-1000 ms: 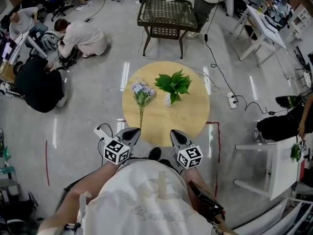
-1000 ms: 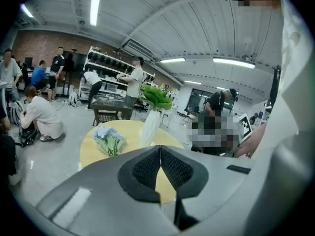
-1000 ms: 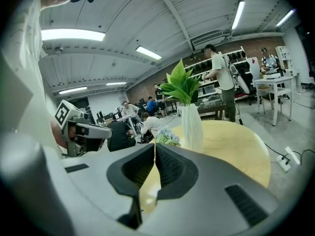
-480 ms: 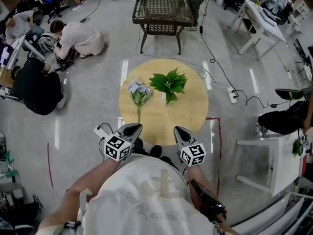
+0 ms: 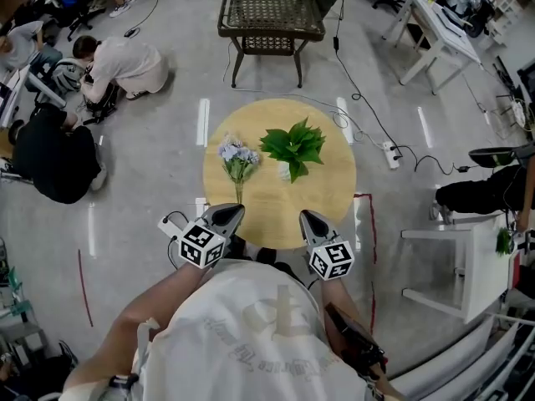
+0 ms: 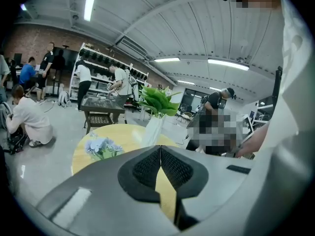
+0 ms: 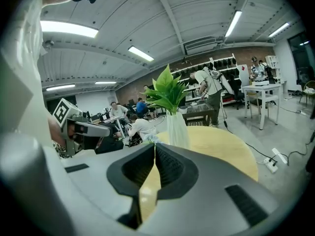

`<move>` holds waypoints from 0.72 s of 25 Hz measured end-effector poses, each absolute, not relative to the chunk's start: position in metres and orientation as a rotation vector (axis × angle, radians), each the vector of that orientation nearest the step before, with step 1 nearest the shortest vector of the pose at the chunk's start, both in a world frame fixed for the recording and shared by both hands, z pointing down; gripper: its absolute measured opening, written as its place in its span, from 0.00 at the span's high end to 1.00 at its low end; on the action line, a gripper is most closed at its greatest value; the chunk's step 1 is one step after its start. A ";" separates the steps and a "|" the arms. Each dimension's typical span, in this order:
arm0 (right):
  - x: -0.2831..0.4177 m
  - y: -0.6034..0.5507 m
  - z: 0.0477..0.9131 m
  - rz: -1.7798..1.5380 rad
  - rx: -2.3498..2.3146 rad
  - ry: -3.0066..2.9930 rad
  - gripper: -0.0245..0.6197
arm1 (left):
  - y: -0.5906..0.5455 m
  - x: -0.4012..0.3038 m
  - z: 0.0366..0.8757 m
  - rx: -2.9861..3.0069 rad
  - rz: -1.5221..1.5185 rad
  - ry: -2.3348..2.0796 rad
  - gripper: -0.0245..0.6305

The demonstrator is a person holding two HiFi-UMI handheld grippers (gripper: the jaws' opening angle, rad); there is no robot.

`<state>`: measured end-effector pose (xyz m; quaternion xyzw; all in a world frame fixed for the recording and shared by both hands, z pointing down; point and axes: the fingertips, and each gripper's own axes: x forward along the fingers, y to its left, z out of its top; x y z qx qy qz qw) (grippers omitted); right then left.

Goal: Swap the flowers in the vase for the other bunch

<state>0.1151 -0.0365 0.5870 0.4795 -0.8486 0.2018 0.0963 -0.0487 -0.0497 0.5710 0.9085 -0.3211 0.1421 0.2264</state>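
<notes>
Nearer the table (image 5: 328, 197) now, left gripper (image 5: 229, 212) and right gripper (image 5: 308, 216) sit pressed together; vase (image 5: 285, 172) holds leaves (image 5: 294, 143).

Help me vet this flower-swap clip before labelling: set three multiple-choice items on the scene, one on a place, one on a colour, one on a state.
1. Where is the blue-flower bunch relative to the vase?
A inside it
B flat on the table, left of it in the head view
C propped upright against it

2. What colour is the vase?
A white
B red
C black

3. How do the left gripper jaws stand?
A wide apart
B shut on a stem
C shut, nothing between

Key: 1 B, the head view shows it lying beside the vase; 2 A, both gripper views show a white body; 3 C, the left gripper view shows the pads meeting.
</notes>
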 end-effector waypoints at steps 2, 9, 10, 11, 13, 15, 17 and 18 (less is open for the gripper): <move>0.113 -0.041 0.583 0.589 1.442 -2.512 0.95 | -0.054 -0.052 0.573 2.503 0.389 -0.873 0.95; 0.111 -0.054 0.575 0.500 1.467 -2.481 0.95 | -0.064 -0.050 0.578 2.511 0.370 -0.831 0.95; 0.111 -0.056 0.573 0.485 1.469 -2.476 0.95 | -0.065 -0.050 0.577 2.514 0.365 -0.827 0.95; 0.111 -0.058 0.571 0.471 1.472 -2.473 0.95 | -0.067 -0.050 0.576 2.517 0.361 -0.825 0.95; 0.110 -0.062 0.567 0.448 1.474 -2.472 0.95 | -0.070 -0.051 0.575 2.520 0.357 -0.824 0.95; 0.108 -0.067 0.564 0.425 1.470 -2.475 0.95 | -0.072 -0.052 0.575 2.522 0.355 -0.826 0.95; 0.106 -0.071 0.562 0.400 1.467 -2.474 0.95 | -0.074 -0.053 0.574 2.526 0.353 -0.826 0.95; 0.106 -0.073 0.561 0.390 1.468 -2.472 0.94 | -0.075 -0.053 0.573 2.529 0.352 -0.827 0.95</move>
